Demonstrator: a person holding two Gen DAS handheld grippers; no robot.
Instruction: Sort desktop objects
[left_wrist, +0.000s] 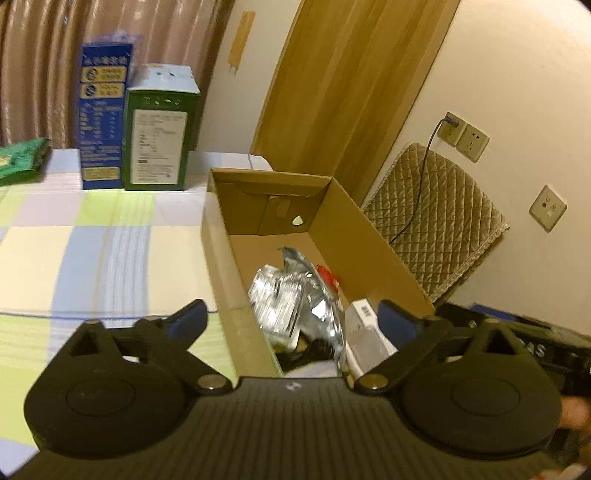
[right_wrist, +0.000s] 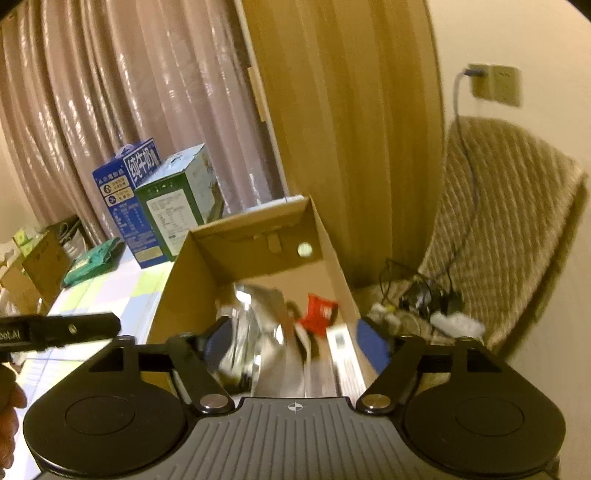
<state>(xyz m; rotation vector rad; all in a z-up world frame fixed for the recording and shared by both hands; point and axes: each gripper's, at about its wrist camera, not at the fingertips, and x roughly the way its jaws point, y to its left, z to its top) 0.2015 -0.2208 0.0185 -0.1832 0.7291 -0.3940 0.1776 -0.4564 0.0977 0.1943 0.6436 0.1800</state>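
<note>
An open cardboard box (left_wrist: 325, 206) stands on the checked tablecloth (left_wrist: 92, 251); it also shows in the right wrist view (right_wrist: 192, 273). Inside lie a crumpled silver foil bag (left_wrist: 295, 299), a small red packet (left_wrist: 328, 275) and a white box (left_wrist: 365, 328). My left gripper (left_wrist: 291, 321) is open and empty, its jaws standing wide above the near end of the box. My right gripper (right_wrist: 295, 347) is open and empty above the same box, over the foil bag (right_wrist: 258, 332) and red packet (right_wrist: 319, 314).
A blue carton (left_wrist: 103, 114) and a green carton (left_wrist: 159, 136) stand at the back of the table. A green packet (left_wrist: 22, 158) lies at far left. A quilted chair (left_wrist: 436, 221) with a cable stands right of the box by the wall.
</note>
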